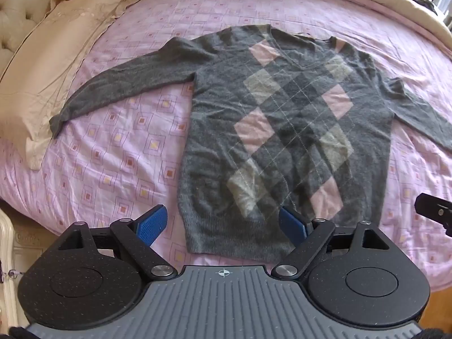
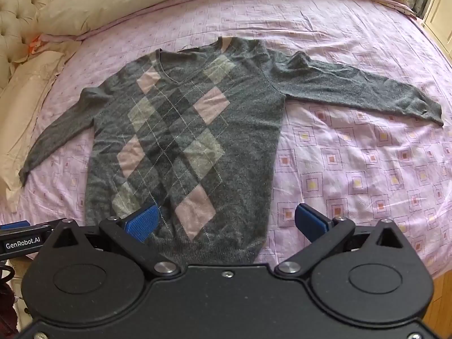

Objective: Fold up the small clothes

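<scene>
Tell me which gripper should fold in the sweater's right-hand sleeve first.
Right, probably. The right gripper hangs open above the hem of the grey argyle knit sweater, and that sleeve stretches out on its side. The open left gripper sits toward the other sleeve.

sweater: fuzzy grey knit, ribbed hem
sheet: thin creased printed cloth
headboard: tufted upholstery
pads: blue, textured

A bed with a pink square-patterned sheet fills the room. A tufted cream headboard stands at its left, beside a beige pillow. Wooden floor shows lower right. Daylight falls across everything.
</scene>
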A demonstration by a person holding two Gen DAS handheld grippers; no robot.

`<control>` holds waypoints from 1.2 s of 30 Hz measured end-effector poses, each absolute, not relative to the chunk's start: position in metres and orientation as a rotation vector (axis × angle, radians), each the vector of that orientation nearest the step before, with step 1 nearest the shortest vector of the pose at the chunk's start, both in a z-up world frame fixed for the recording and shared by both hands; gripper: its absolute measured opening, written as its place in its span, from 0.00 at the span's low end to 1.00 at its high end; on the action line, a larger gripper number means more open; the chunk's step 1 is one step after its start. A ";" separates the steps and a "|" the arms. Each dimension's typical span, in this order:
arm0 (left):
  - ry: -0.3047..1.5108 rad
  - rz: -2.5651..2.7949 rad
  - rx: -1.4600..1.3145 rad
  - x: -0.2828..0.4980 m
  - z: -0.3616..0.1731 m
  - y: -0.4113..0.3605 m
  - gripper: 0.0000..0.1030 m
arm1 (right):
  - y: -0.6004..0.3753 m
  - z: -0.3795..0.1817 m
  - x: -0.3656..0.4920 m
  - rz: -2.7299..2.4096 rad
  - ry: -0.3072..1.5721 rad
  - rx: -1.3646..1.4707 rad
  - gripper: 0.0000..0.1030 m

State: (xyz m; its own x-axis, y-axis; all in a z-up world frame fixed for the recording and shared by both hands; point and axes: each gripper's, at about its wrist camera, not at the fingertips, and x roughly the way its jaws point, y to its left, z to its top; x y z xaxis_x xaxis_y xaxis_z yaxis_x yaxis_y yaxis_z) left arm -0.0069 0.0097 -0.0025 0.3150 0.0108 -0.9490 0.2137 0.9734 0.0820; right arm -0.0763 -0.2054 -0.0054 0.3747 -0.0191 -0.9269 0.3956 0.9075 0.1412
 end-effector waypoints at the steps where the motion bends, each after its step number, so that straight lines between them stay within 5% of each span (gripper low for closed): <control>1: 1.251 -0.133 0.207 -0.005 -0.005 0.009 0.83 | -0.204 -0.007 -0.077 -0.277 1.169 0.363 0.99; 36: 1.308 -0.100 0.233 0.000 -0.011 0.010 0.83 | -0.190 -0.016 -0.053 -0.262 1.253 0.338 0.99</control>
